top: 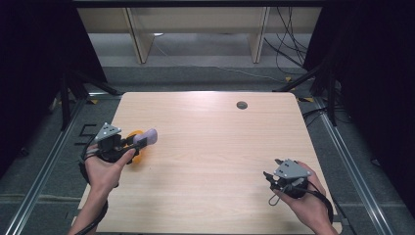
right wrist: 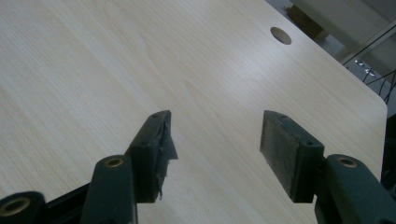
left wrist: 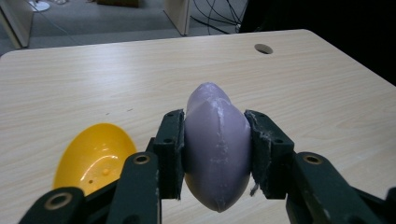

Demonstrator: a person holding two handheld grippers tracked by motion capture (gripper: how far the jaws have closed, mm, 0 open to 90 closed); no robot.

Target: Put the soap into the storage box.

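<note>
The pale wooden surface [top: 210,161] is seen from above, with a round cable hole [top: 242,105] set near its far edge, well away from both pairs of tongs. In the right gripper view the same hole [right wrist: 280,35] is found far ahead of the jaws and a little to their right.

The left tongs [top: 138,142] are held in a hand [top: 103,171] over the near left part of the surface, with the jaws pointed toward the middle. They are clamped on a lilac egg-shaped piece [left wrist: 217,144], which is pressed from both sides by the black pads [left wrist: 170,151] and is carried with its long axis along the line of the jaws, one rounded end reaching beyond them. In the high view the lilac egg-shaped piece [top: 147,136] is seen raised just above the surface at the tip of the left tongs.

A yellow egg half [left wrist: 93,156] is laid on the surface just below and beside the left jaw, its hollow side turned up. In the high view it [top: 135,155] is partly hidden by the left tongs.

The right tongs [top: 270,177] are held in the other hand [top: 308,200] over the near right part of the surface, well apart from the left pair. Their jaws are spread, with bare wood between the pads [right wrist: 287,149].
</note>
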